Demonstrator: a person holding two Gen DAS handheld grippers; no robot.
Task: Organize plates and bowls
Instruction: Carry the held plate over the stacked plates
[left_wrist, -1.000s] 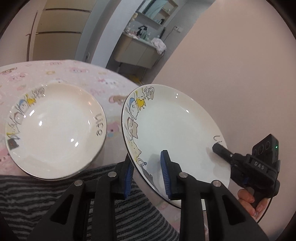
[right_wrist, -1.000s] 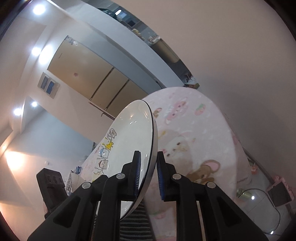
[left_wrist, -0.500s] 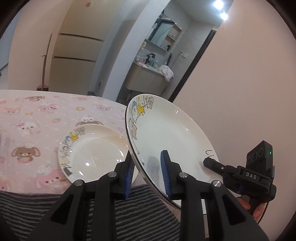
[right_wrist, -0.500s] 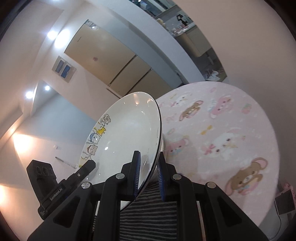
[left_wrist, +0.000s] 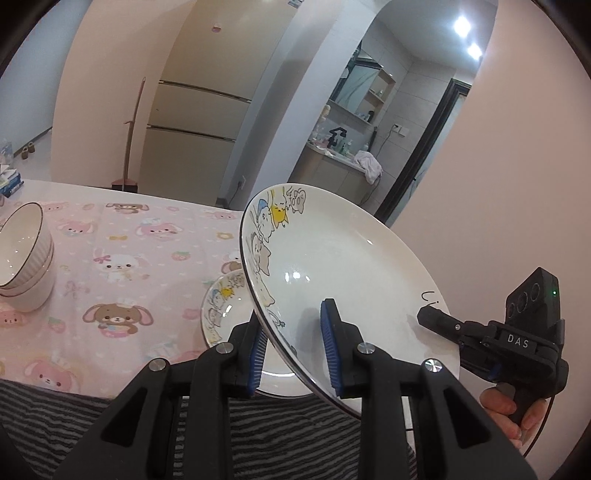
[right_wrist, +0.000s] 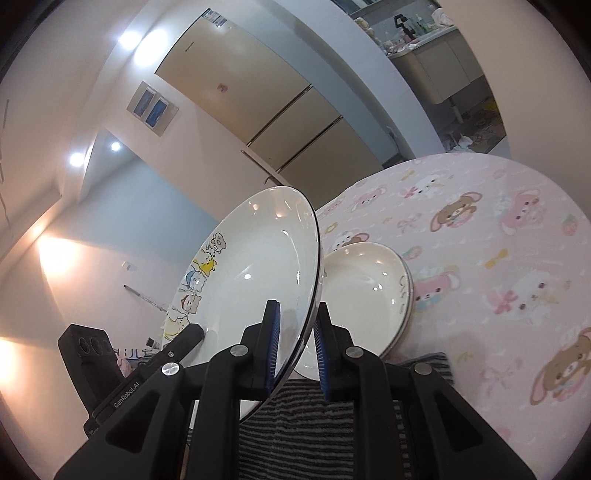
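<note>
The cartoon plate (left_wrist: 332, 266) hangs tilted above a second plate (right_wrist: 365, 280) near the tabletop (left_wrist: 110, 236) edge, both grippers' (left_wrist: 295, 347) (right_wrist: 297, 343) jaws clenched on its rim.

Glossy ceramic plate (left_wrist: 343, 266); matt printed tablecloth (left_wrist: 122, 258).

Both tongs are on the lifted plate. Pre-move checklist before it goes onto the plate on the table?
1. Left tongs clamped on the lifted plate rim: ok.
2. Right tongs clamped on the opposite rim: ok.
3. Lifted plate clear of the table plate: ok, held tilted above it.
4. Table plate bare inside: ok in the part that shows; the rest is hidden.
5. Stacked bowls out of the way: ok, far left.
6. Table plate flat on the tablecloth: cannot tell; near edge sits by the striped cloth.
</note>
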